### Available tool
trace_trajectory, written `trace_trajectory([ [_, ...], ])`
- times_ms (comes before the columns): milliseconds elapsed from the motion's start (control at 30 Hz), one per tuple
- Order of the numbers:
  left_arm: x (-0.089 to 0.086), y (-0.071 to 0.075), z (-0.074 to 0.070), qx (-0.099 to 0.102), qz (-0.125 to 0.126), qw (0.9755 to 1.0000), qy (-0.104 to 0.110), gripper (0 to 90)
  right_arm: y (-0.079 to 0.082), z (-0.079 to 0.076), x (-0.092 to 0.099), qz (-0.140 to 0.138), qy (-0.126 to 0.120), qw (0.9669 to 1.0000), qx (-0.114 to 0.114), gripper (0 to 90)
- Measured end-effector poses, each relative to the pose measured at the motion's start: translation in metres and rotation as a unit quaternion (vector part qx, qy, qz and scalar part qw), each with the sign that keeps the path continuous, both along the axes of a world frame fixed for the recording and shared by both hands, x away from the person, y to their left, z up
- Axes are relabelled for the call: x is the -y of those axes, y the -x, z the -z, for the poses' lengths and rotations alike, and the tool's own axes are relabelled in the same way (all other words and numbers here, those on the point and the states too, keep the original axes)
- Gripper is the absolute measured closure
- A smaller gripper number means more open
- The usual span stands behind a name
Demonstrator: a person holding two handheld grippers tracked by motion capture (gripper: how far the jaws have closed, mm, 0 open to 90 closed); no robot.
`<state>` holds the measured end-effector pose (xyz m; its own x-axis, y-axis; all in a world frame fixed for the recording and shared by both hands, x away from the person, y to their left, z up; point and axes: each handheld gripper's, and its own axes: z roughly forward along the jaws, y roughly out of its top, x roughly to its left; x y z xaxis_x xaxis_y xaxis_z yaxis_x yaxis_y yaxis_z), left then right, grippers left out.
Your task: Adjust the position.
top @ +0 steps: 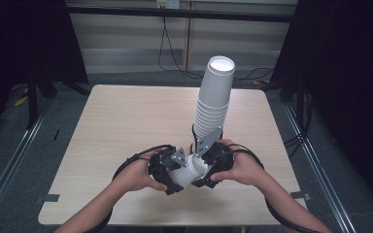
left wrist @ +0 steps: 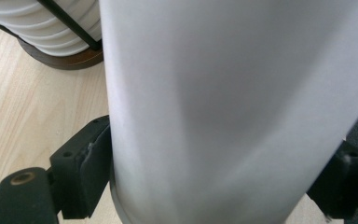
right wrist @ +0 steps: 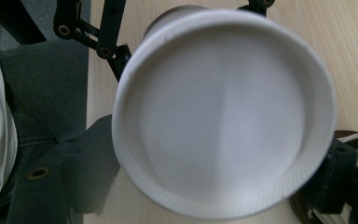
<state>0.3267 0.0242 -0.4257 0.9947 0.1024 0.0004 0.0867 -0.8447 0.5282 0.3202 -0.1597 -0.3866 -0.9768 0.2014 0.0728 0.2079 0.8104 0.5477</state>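
A single white paper cup (top: 190,171) lies tilted between my two grippers near the table's front edge. My left gripper (top: 177,177) is shut on its side wall; in the left gripper view the cup (left wrist: 223,93) sits between both black pads of that gripper (left wrist: 219,177). My right gripper (top: 205,170) grips the wide rim end. In the right gripper view the cup's round mouth (right wrist: 223,107) faces the camera, with the jaws of that gripper (right wrist: 219,168) touching the rim on both sides. A tall leaning stack of white cups (top: 213,102) stands just behind.
The light wooden table (top: 126,121) has bare room to the left and far side. The stack (left wrist: 42,28) rests on a brown round base (left wrist: 65,58). Black cables (top: 175,53) trail on the floor behind, and dark curtains hang at both sides.
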Motion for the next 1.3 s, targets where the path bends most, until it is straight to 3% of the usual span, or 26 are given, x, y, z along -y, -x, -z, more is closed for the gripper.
trace_trajectory([
  [100,0.002,0.000,-0.002,0.000,0.015,0.9999,-0.005,14.0,-0.001,-0.001,-0.002,-0.004,-0.001,1.0000,0.002,20.1],
  [200,0.004,0.002,-0.002,0.001,0.012,0.9999,0.000,14.0,-0.001,-0.002,-0.004,-0.004,0.000,1.0000,0.002,21.8],
  [467,0.005,0.003,-0.002,0.006,0.032,0.9993,-0.021,14.0,-0.001,0.000,-0.006,-0.015,0.007,0.9998,-0.008,22.6],
  [667,0.006,0.002,-0.001,0.010,0.033,0.9992,-0.021,14.1,0.000,0.001,-0.008,-0.014,-0.002,0.9999,-0.009,18.6],
  [867,0.007,0.003,-0.001,0.010,0.034,0.9991,-0.024,14.5,0.000,0.000,-0.009,-0.016,-0.005,0.9999,-0.002,23.8],
  [900,0.007,0.003,-0.001,0.010,0.030,0.9992,-0.023,14.4,0.002,0.000,-0.009,-0.023,0.000,0.9997,0.011,24.4],
  [1033,0.005,0.004,0.000,0.005,0.024,0.9997,-0.005,12.1,0.001,0.001,-0.007,-0.023,-0.007,0.9996,0.010,24.3],
  [1067,0.003,0.002,-0.001,-0.006,0.022,0.9997,0.005,12.1,0.001,0.001,-0.007,-0.024,-0.010,0.9996,0.013,24.1],
  [1233,-0.005,-0.001,-0.002,-0.001,0.019,0.9993,0.032,8.8,0.003,0.000,0.000,-0.016,-0.035,0.9992,0.012,23.9],
  [1300,-0.007,-0.002,-0.002,-0.008,0.015,0.9990,0.041,6.5,0.003,0.000,0.002,-0.012,-0.047,0.9988,0.011,23.9],
])
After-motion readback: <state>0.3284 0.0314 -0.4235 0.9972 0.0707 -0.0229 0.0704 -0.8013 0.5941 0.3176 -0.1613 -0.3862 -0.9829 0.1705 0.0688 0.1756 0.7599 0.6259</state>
